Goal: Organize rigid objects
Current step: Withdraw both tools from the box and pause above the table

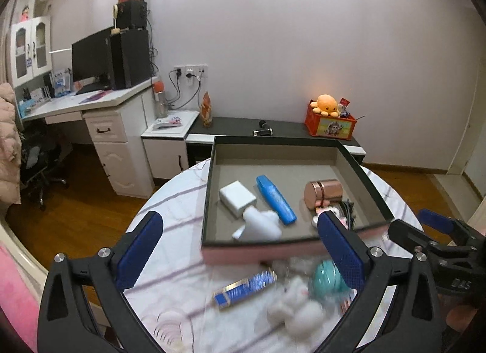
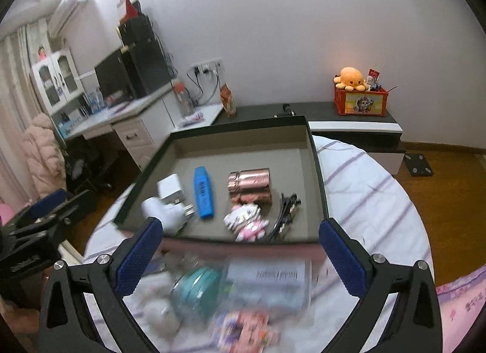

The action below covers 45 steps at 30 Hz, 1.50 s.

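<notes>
A shallow grey-lined box sits on a round table and holds a white charger block, a blue marker, a copper tin, a white plug and black glasses. In front of the box lie a blue-striped tube, a teal round case, a white plush toy and a white paper box. My left gripper is open above these. My right gripper is open too.
The table has a white striped cloth. Behind it stand a low dark bench, a red crate with an orange plush and a white desk. Wooden floor lies around the table. The right gripper shows at the left view's right edge.
</notes>
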### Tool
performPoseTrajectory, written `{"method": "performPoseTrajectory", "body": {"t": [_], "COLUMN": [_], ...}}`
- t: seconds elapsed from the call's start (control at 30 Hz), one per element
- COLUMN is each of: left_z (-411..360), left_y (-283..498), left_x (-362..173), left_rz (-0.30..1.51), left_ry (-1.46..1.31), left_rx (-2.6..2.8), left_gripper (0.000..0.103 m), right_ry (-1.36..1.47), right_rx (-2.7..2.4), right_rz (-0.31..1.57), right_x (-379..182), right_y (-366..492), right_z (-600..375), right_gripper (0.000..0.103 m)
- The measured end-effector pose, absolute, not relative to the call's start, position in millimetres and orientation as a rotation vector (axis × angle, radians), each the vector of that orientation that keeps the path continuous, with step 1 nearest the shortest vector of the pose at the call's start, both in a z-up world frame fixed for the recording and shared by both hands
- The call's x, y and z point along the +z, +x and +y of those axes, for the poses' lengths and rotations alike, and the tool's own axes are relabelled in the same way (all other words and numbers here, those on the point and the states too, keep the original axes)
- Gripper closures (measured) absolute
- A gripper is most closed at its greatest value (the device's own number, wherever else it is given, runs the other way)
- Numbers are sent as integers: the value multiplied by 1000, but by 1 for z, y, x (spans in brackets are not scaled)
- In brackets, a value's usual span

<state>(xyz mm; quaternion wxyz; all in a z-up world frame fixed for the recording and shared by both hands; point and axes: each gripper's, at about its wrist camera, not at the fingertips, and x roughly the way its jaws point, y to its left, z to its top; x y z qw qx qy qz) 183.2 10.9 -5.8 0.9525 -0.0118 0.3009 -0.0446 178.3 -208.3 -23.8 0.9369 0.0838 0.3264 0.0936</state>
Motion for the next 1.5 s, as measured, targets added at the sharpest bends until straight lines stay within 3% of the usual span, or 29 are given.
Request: {"method": "performPoseTrajectory", "body": {"t": [0.67, 1.5], "left_z": [9, 19], "left_y": [22, -7], "left_x": [14, 2], "left_rz": [543, 545], "left_ry": [-2, -35], "left_rx": [-72, -64], "left_gripper": [0, 0], "right_ry": [114, 86], "right_rx": [80, 110], "right_rz": [466, 479], "right_x": [22, 15], "right_y": [-2, -23], "right_z": [-213, -187], "right_gripper": [0, 0]}}
